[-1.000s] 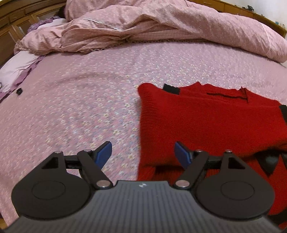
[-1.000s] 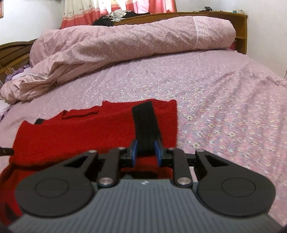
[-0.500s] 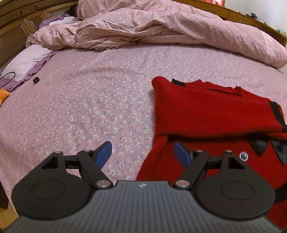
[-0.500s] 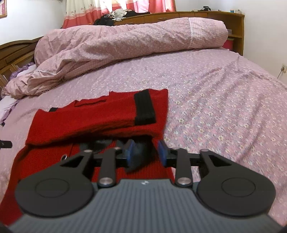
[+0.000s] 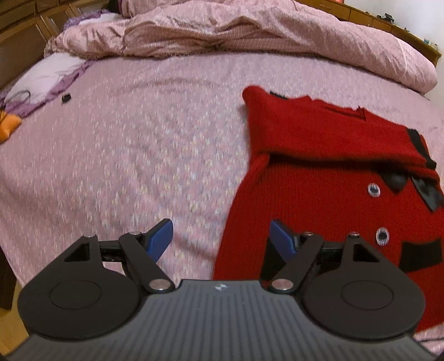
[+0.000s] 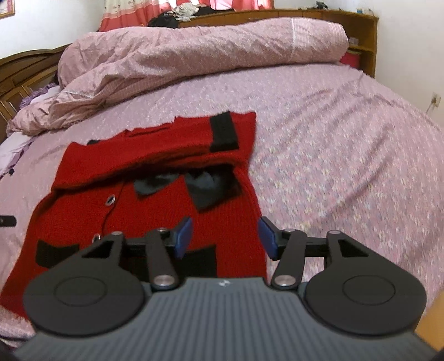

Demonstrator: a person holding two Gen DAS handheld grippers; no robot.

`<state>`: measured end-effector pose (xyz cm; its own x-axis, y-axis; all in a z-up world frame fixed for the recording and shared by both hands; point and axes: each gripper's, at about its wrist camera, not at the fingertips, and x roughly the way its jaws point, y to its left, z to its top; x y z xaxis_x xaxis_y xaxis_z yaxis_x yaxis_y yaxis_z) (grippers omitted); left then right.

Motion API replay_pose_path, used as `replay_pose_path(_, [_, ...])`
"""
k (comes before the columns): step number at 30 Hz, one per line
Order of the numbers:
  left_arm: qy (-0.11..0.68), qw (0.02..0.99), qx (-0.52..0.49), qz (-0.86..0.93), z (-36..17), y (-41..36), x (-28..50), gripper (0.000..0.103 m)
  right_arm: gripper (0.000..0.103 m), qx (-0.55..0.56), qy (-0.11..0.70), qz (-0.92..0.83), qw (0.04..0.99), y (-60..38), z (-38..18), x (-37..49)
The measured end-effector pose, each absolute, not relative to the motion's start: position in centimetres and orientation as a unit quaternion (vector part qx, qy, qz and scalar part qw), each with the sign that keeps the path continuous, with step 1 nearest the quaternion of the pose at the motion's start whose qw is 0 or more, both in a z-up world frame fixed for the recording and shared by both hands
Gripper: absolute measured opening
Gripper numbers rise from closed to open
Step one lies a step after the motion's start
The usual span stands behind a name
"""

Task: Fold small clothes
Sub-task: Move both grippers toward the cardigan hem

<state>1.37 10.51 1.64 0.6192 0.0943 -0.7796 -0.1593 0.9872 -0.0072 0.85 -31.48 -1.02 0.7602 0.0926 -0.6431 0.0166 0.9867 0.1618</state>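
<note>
**Both grippers apart over one red cardigan**

My right gripper [image 6: 225,236] has just been opening; its blue pads [image 6: 183,236] now stand apart with nothing pinched, the cardigan's edge lying below the gap. My left gripper [image 5: 219,238] is wide apart too, empty, straddling the garment's left edge.

Count: one red knit cardigan [image 5: 319,177], its far part folded toward me over the front. Two buttons [image 5: 382,236] show in the left view, plus black patches and one black cuff band [image 6: 223,132].

No readable writing anywhere.

Surface: bed with pink flowered sheet [image 5: 138,152], one rumpled duvet [image 6: 194,61] rolled along the far side. Wooden headboard [image 6: 305,14] and red-and-white curtains [image 6: 125,14] stand behind it.
</note>
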Motion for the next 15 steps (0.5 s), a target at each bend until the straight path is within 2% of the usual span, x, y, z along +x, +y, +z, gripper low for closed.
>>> replay_pose_path(15, [0.490,0.869,-0.060,0.026,-2.8,10.8,-1.9,0.081,0.055,0.090,0.400,0.013,0.912,-32.4,-3.7,-2.5])
